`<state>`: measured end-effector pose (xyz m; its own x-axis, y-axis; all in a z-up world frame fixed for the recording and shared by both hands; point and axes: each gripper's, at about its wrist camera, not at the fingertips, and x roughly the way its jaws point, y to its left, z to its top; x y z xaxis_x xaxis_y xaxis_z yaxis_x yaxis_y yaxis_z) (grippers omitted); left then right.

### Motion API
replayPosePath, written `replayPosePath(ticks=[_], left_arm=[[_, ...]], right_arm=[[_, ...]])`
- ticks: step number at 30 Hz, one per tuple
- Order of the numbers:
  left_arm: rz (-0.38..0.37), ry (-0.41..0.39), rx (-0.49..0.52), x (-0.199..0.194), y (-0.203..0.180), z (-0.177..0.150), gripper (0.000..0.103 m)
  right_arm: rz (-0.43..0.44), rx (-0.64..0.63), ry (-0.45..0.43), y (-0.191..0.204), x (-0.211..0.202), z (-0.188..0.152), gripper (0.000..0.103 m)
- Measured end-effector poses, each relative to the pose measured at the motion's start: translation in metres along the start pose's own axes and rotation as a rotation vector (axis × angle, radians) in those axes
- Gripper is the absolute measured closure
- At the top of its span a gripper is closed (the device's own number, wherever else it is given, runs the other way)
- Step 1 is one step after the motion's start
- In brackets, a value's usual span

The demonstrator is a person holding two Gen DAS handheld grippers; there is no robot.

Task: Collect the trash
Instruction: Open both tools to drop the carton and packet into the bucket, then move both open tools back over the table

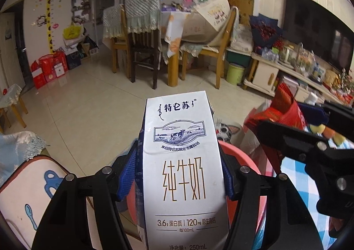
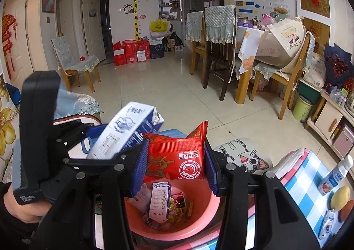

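Both grippers hover over the pink trash bin (image 2: 172, 216) for dropping: the left gripper (image 1: 177, 174) fingers clamp a milk carton (image 1: 181, 161), while the right gripper (image 2: 174, 161) fingers pinch a red snack wrapper (image 2: 177, 157) at the bin's twelve o'clock rim.

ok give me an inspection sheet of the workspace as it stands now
surface: blue and white checked cloth at the right, beside the bin.
job's things: white milk carton and red snack packet, each clamped in a gripper; pink trash bin below them, already holding wrappers and a small carton.
clutter: small bottle, lemon and an orange fruit on the cloth; cat cushion behind the bin.
grippers: left gripper shut on the milk carton; right gripper shut on the snack packet, above the bin's opening.
cables: nothing seen.
surroundings: tiled floor, dining table with covered chairs, green bin, TV unit, red gift boxes by the wall.
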<state>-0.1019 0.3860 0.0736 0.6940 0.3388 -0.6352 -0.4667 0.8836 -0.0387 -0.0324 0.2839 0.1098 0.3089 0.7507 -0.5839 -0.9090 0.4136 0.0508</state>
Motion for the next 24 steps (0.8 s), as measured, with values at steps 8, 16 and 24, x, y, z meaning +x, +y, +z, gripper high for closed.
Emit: replayPosePath(ticks=[8, 16, 24], left_arm=[[0.018, 0.068, -0.022, 0.026, 0.01, -0.014, 0.035], [0.027, 0.067, -0.026, 0.028, 0.012, -0.014, 0.022], [0.005, 0.059, -0.013, 0.017, -0.002, -0.015, 0.022]], right_arm=[[0.032, 0.045, 0.037, -0.012, 0.027, -0.006, 0.053], [0.025, 0.086, 0.033, -0.02, 0.028, -0.014, 0.038], [0.006, 0.134, 0.022, -0.038, 0.005, -0.03, 0.038]])
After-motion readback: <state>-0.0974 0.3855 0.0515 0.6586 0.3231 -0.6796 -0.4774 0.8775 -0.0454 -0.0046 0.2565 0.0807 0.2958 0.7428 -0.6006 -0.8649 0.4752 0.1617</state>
